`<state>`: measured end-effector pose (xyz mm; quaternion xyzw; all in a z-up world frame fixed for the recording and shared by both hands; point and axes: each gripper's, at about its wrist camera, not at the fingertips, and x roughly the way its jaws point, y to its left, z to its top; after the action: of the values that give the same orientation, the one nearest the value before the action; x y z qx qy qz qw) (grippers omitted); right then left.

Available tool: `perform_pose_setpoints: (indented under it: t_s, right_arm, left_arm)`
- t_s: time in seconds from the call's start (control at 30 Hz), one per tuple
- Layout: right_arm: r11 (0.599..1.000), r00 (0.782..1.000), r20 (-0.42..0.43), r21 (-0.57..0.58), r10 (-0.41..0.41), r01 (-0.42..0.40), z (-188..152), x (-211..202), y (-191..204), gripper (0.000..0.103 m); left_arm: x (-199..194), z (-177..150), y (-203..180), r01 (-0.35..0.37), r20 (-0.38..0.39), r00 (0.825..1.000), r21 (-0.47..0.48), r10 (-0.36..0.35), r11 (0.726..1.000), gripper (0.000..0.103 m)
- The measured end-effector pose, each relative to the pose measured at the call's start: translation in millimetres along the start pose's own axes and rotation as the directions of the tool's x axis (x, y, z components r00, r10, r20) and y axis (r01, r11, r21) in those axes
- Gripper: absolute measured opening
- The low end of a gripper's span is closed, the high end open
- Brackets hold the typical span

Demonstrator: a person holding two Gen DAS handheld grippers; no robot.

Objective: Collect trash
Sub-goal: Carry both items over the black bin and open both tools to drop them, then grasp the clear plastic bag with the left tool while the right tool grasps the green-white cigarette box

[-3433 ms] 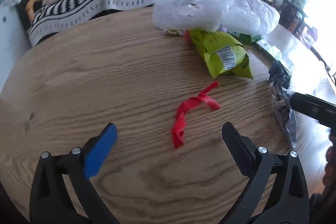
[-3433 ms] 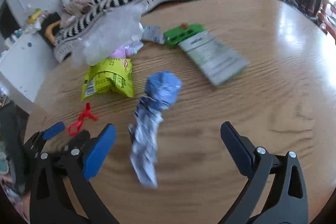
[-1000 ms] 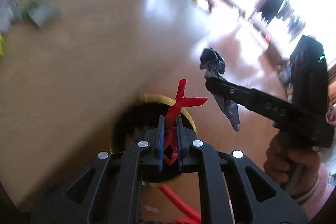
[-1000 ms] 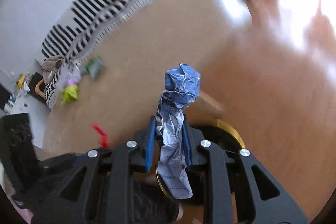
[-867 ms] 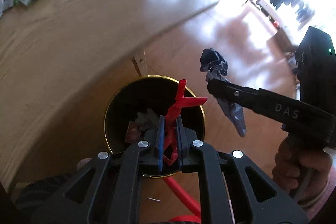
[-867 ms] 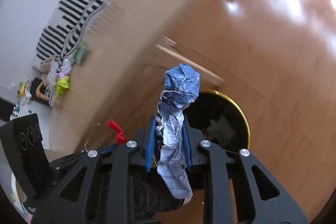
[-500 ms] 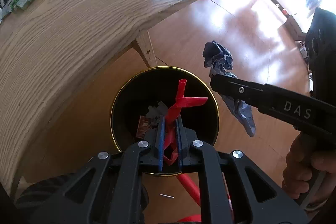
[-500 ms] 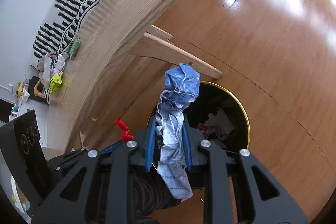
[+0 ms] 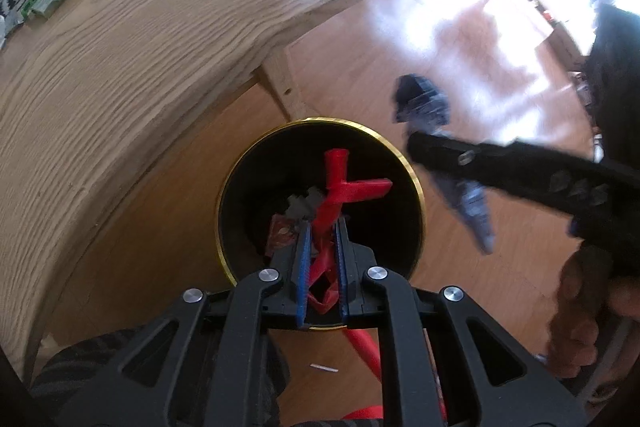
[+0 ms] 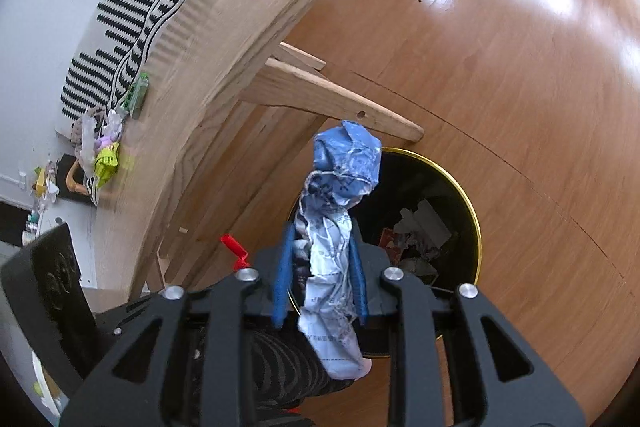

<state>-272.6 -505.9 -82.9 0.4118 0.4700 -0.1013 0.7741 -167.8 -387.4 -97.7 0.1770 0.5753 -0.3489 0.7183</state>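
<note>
Since the earlier frames both grippers have swung off the wooden table (image 9: 132, 39) and down over the black bin (image 9: 320, 131) on the floor beside the table leg; the red strip and the blue wrapper came off the tabletop with them.

The step in hand looks like the drop. To do it well, each piece should hang inside the gold rim before its hold goes. The red plastic strip (image 9: 340, 187) already sits over the bin's dark mouth. The crumpled blue wrapper (image 10: 340, 227) is less sure: in the left wrist view it hangs over bare floor just outside the rim, so I would carry it further over the mouth (its long tail could catch the edge).

The right gripper (image 10: 320, 275) is parting its jaws, with the wrapper between the blue pads; the pads look to have left a gap on either side, though blur makes that uncertain. The left gripper (image 9: 322, 267) stands almost closed and is just starting to ease, the strip's lower folds still pinched between its pads.
</note>
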Motion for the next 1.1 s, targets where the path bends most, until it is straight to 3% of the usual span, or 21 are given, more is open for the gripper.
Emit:
perform_pose_setpoints:
  t_s: [0.03,0.07,0.1,0.13,0.2,0.27,0.43,0.57,0.67,0.73,0.83,0.93,1.1]
  right_arm:
    - [1.0,1.0,0.007,-0.005,-0.006,0.006,0.7,-1.3,0.7,0.06]
    - [1.0,1.0,0.022,-0.012,-0.019,0.019,1.4,-4.3,1.7,0.084]
    - [0.999,0.999,0.04,-0.02,-0.031,0.032,1.5,-7.0,3.1,0.088]
    - [0.999,0.998,0.048,-0.029,-0.042,0.043,1.8,-8.9,4.1,0.088]
    - [0.999,0.998,0.045,-0.021,-0.047,0.048,2.9,-10.1,2.8,0.097]
    - [0.999,0.998,0.049,0.019,-0.049,0.048,3.4,-11.1,-2.5,0.097]
    - [0.998,0.985,0.158,0.022,-0.065,0.062,4.8,-22.4,-5.8,0.097]
    - [0.983,0.951,0.279,-0.087,-0.132,0.161,13.6,-30.3,14.0,0.097]
    - [0.97,0.943,0.314,-0.175,-0.106,0.168,23.3,-27.7,43.4,0.097]
    - [0.956,0.941,0.331,-0.245,-0.076,0.163,28.4,-22.8,71.8,0.097]
    - [0.921,0.938,0.345,-0.353,-0.037,0.166,31.7,-11.6,116.8,0.097]
    - [0.887,0.943,0.333,-0.434,-0.002,0.156,36.9,4.6,156.3,0.097]
    - [0.846,0.963,0.268,-0.521,0.038,0.112,63.8,42.5,217.6,0.097]
  left_arm:
    - [0.8,-0.2,0.5,0.006,-0.008,1.0,-0.011,-0.006,1.0,0.034]
    - [-0.9,-0.2,-0.1,0.02,-0.001,1.0,-0.013,-0.02,1.0,0.077]
    - [-3.4,-0.8,-0.8,0.035,0.015,0.999,-0.007,-0.035,0.999,0.093]
    - [-9.9,-1.2,-2.9,0.062,0.046,0.997,0.007,-0.062,0.998,0.097]
    - [-11.8,-2.2,-2.8,0.075,0.055,0.996,0.008,-0.076,0.997,0.097]
    - [-12.0,-2.5,1.0,0.084,0.048,0.995,-0.012,-0.083,0.996,0.097]
    - [-53.5,-6.4,16.9,0.132,0.19,0.975,-0.066,-0.118,0.989,0.097]
    - [-99.0,-11.5,50.8,0.005,0.315,0.948,-0.126,0.035,0.992,0.097]
    - [-130.9,-18.7,100.7,-0.086,0.366,0.914,-0.243,0.173,0.966,0.097]
    - [-148.4,-24.0,136.5,-0.11,0.37,0.898,-0.332,0.237,0.937,0.097]
    - [-175.7,-28.3,207.5,-0.135,0.355,0.871,-0.491,0.339,0.86,0.097]
    - [-195.5,-22.3,255.7,-0.164,0.328,0.854,-0.565,0.403,0.809,0.097]
    - [-211.4,22.2,295.3,-0.27,0.322,0.821,-0.51,0.472,0.817,0.097]
